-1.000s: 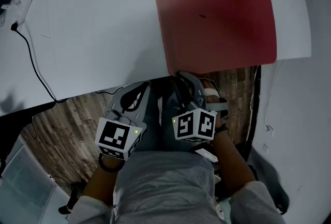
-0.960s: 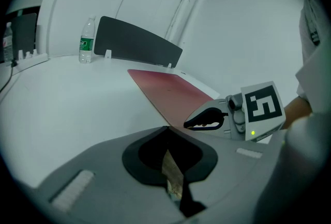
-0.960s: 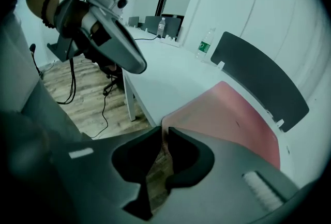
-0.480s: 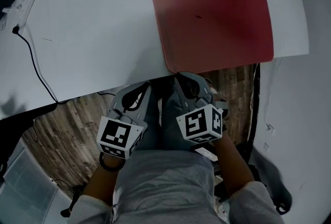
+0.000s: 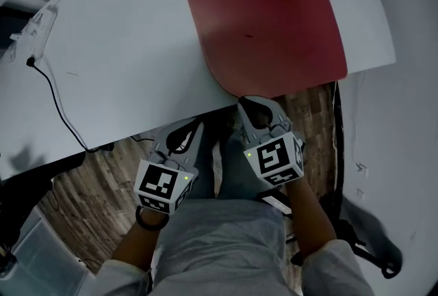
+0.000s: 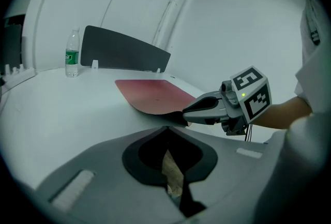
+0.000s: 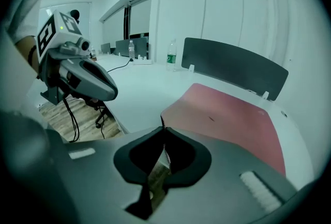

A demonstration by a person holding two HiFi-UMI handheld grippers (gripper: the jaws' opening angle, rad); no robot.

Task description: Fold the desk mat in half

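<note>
white desk (image 5: 137, 62), wood floor (image 5: 89, 182), grey divider (image 7: 232, 70)

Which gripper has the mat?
The right gripper, jaws pinching the mat at its near corner; the left gripper is shut, empty, clear of it.

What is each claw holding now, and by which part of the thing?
The right claw is shut on the red desk mat, at its near left corner by the table edge. The left claw is shut and holds nothing.
</note>
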